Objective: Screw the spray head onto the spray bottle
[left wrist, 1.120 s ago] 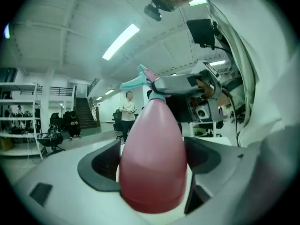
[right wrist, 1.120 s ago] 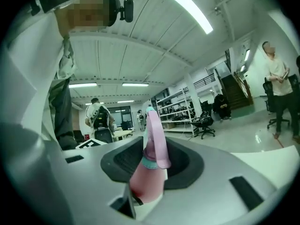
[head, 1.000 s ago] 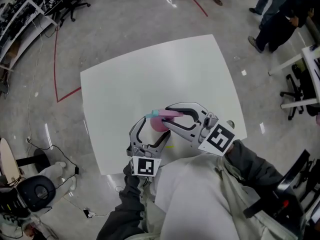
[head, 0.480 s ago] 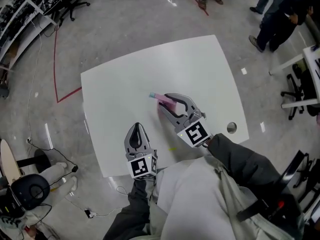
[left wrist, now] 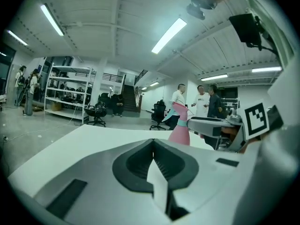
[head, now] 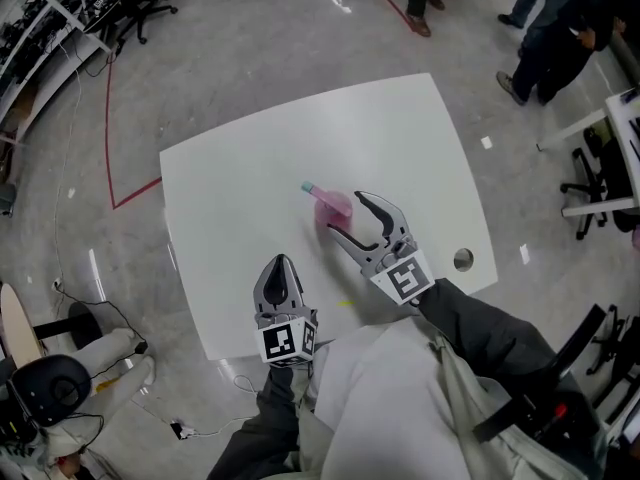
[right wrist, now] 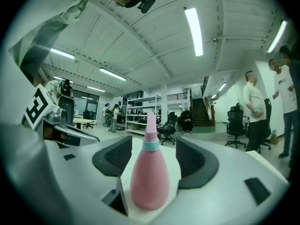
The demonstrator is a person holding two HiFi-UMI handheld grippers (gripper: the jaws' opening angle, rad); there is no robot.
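A pink spray bottle point(head: 333, 206) stands upright on the white table point(head: 250, 168), with its teal collar and pink spray head point(right wrist: 150, 125) on top. My right gripper point(head: 346, 215) sits level around it. Its jaws have just been opening, and both pads point(right wrist: 112, 156) now stand clear of the bottle's sides point(right wrist: 150, 177). My left gripper point(head: 281, 262) is shut and empty near the table's front edge, left of the bottle. In the left gripper view its closed fingertips point(left wrist: 153, 142) point along the tabletop, and the bottle point(left wrist: 179, 130) shows beyond them beside the right gripper.
A round cable hole point(head: 463, 258) sits near the table's right front corner. Several people point(head: 560, 28) stand on the floor beyond the table's far right. Office chairs point(head: 140, 8) and shelving stand at the far left, and a red floor line point(head: 112, 128) runs left of the table.
The left gripper let go, shut and drew back to the table's front edge. The right gripper brought the bottle down onto the table and opened its jaws off it.
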